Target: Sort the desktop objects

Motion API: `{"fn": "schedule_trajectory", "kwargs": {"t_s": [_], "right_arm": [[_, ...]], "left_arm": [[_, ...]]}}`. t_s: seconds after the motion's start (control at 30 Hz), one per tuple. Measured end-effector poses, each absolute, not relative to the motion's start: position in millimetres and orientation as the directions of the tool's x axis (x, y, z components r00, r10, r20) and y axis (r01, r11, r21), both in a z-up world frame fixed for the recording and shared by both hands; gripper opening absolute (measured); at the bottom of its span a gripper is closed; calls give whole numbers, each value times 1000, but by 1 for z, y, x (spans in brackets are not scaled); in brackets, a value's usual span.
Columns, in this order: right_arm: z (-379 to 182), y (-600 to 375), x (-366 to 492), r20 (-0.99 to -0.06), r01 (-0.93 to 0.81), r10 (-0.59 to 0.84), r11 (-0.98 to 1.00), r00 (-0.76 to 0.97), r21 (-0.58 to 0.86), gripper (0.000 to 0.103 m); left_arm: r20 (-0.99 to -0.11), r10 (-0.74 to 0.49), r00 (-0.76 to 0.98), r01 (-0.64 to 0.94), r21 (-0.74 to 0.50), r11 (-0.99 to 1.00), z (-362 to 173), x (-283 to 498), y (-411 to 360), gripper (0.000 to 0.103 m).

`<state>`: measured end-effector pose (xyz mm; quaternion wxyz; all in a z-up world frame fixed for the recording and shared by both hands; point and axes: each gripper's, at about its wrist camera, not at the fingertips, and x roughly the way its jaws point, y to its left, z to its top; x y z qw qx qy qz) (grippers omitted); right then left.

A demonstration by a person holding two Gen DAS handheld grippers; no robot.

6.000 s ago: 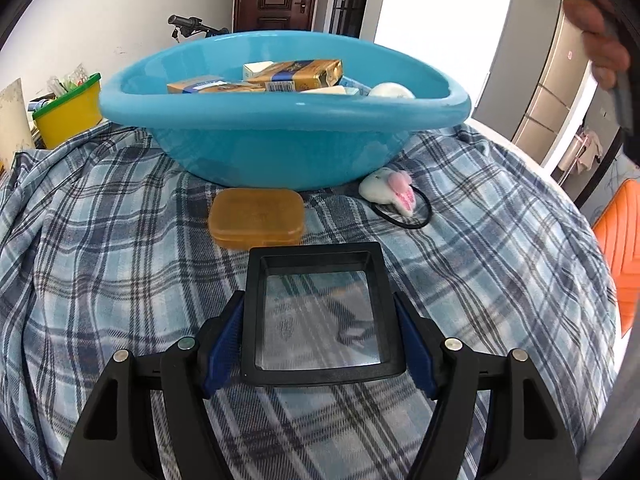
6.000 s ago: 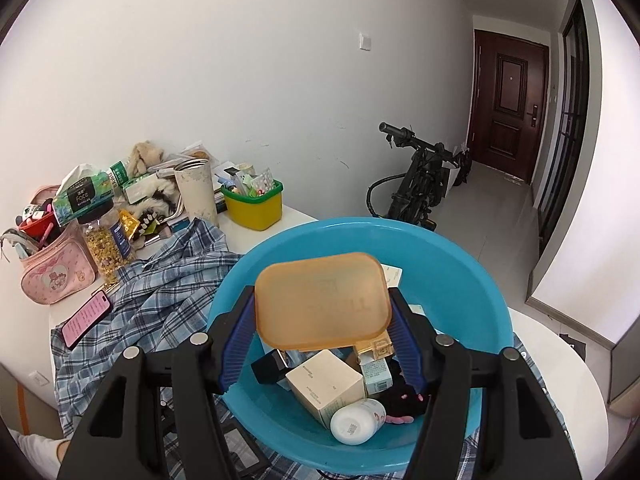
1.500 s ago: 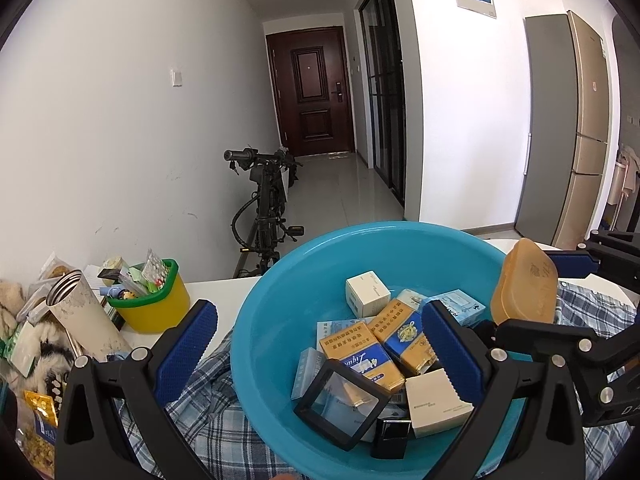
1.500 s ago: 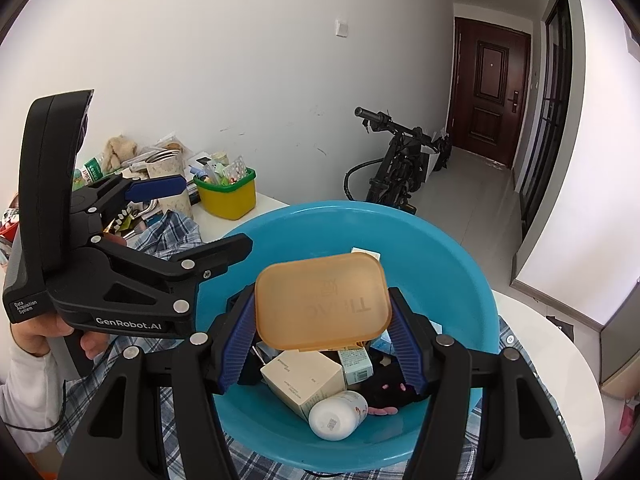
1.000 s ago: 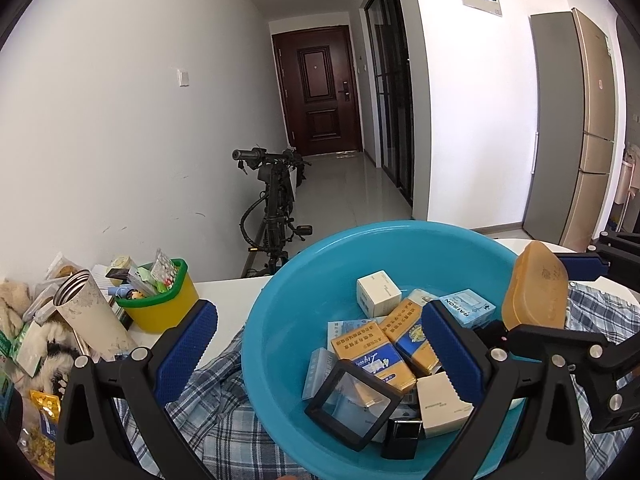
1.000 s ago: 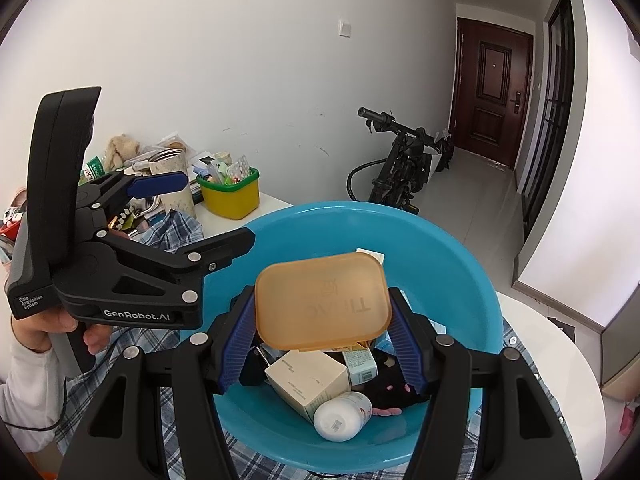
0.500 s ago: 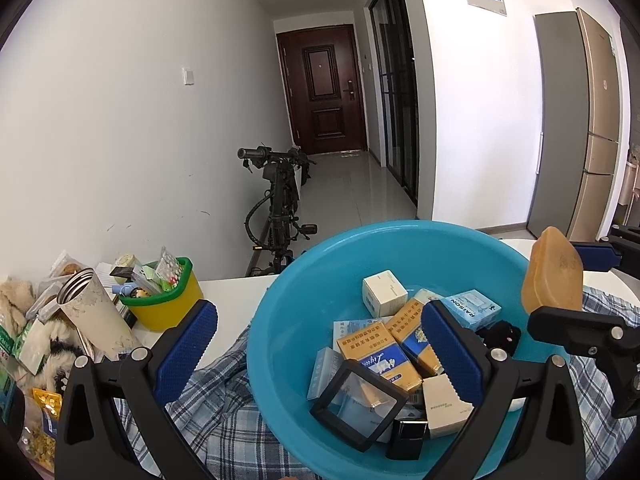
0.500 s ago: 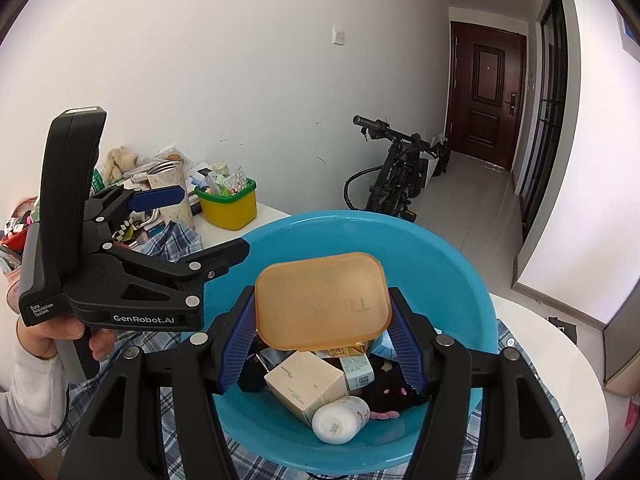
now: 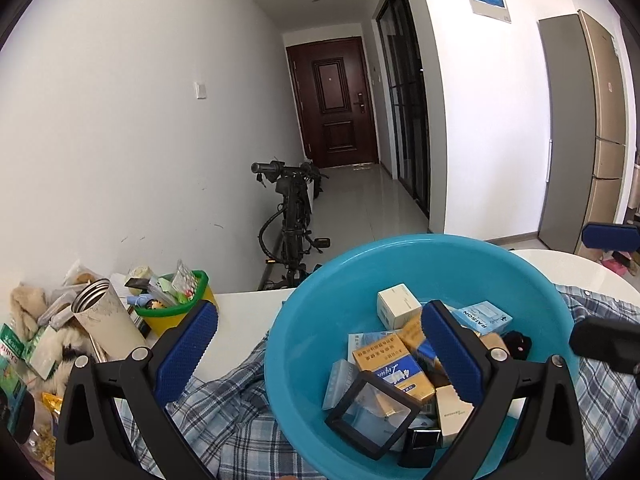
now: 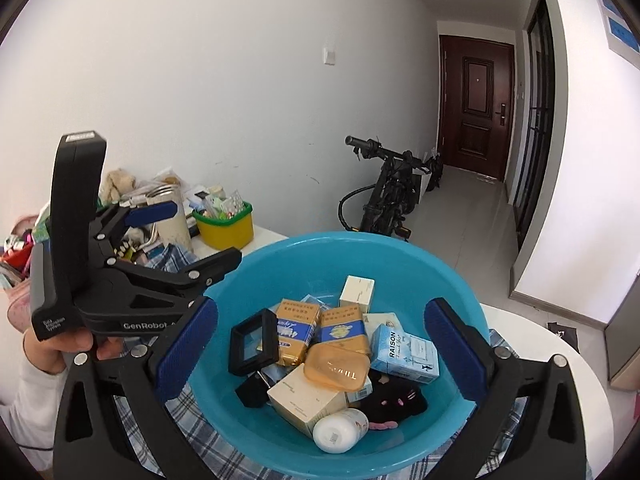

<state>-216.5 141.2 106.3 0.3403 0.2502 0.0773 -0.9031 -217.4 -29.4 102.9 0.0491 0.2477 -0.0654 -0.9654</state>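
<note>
A blue basin (image 10: 404,256) stands on a plaid cloth (image 9: 224,416) and holds several boxes. The orange translucent case (image 10: 336,366) lies on the pile inside it. A black square frame (image 10: 254,342) leans at the basin's left; it also shows in the left wrist view (image 9: 370,412). My right gripper (image 10: 320,344) is open and empty above the basin. My left gripper (image 9: 316,344) is open and empty over the basin's left rim (image 9: 276,332); it shows in the right wrist view (image 10: 160,240) at the left.
A yellow tub with a green rim (image 10: 224,224), a metal cup (image 9: 106,320) and toys crowd the back left of the table. A bicycle (image 9: 292,220) stands by the wall behind. The white table edge (image 10: 560,360) shows at right.
My right gripper has opened and the orange case has dropped into the basin. The left gripper stays open over the basin's left side.
</note>
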Motion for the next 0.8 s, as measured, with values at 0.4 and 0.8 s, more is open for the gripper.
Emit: {"fn": "schedule_trajectory", "kwargs": {"t_s": [0.4, 0.8], "right_arm": [[103, 142, -229, -538, 574, -490, -819, -686, 12, 103], [105, 148, -210, -565, 513, -405, -858, -719, -38, 103]], "left_arm": [[-507, -89, -857, 28, 127, -992, 101, -223, -30, 103], [-518, -13, -855, -22, 61, -998, 114, -213, -32, 103]]}}
